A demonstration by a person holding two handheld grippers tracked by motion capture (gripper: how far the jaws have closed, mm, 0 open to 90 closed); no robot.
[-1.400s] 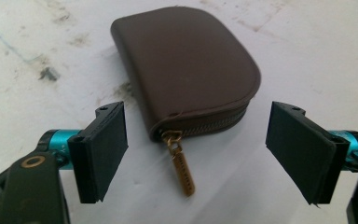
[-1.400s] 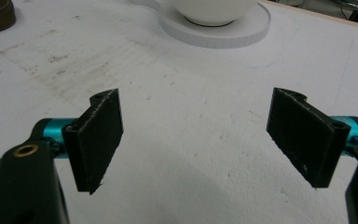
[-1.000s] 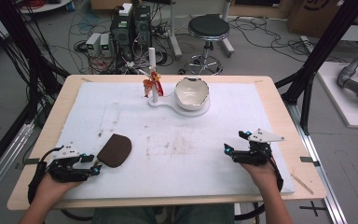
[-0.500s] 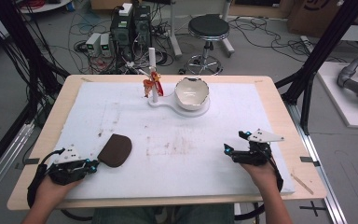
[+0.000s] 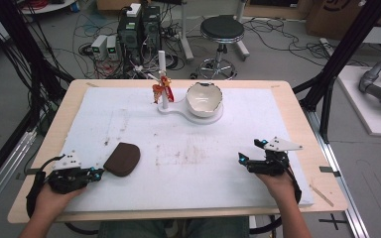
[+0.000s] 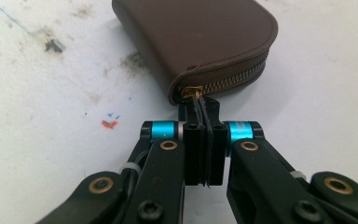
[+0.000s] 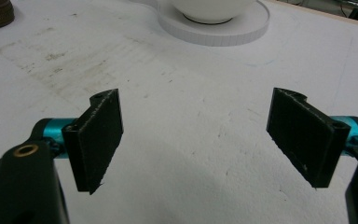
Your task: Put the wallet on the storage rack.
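Observation:
A brown zip pouch [image 5: 122, 158] lies on the white mat [image 5: 188, 163] at the front left. My left gripper [image 5: 98, 173] sits just left of it, low on the mat. In the left gripper view the jaws of this gripper [image 6: 204, 116] are pressed together on the dark pull tab that hangs from the gold zipper slider [image 6: 192, 91] at the corner of the pouch [image 6: 200, 42]. My right gripper [image 5: 241, 159] rests at the front right with its jaws spread wide. Nothing lies between the pads [image 7: 100, 135] of this gripper [image 7: 196, 130].
A white bowl [image 5: 203, 98] sits on a white stand base [image 5: 176, 110] at the back middle, next to an upright post with a red and gold ornament [image 5: 161, 88]. The bowl's base [image 7: 214, 28] lies ahead of the right gripper. The wooden table edge [image 5: 178, 214] runs along the front.
My left gripper has slid a little to the left, still pinched at the pouch's corner. The pouch and the right gripper have stayed put.

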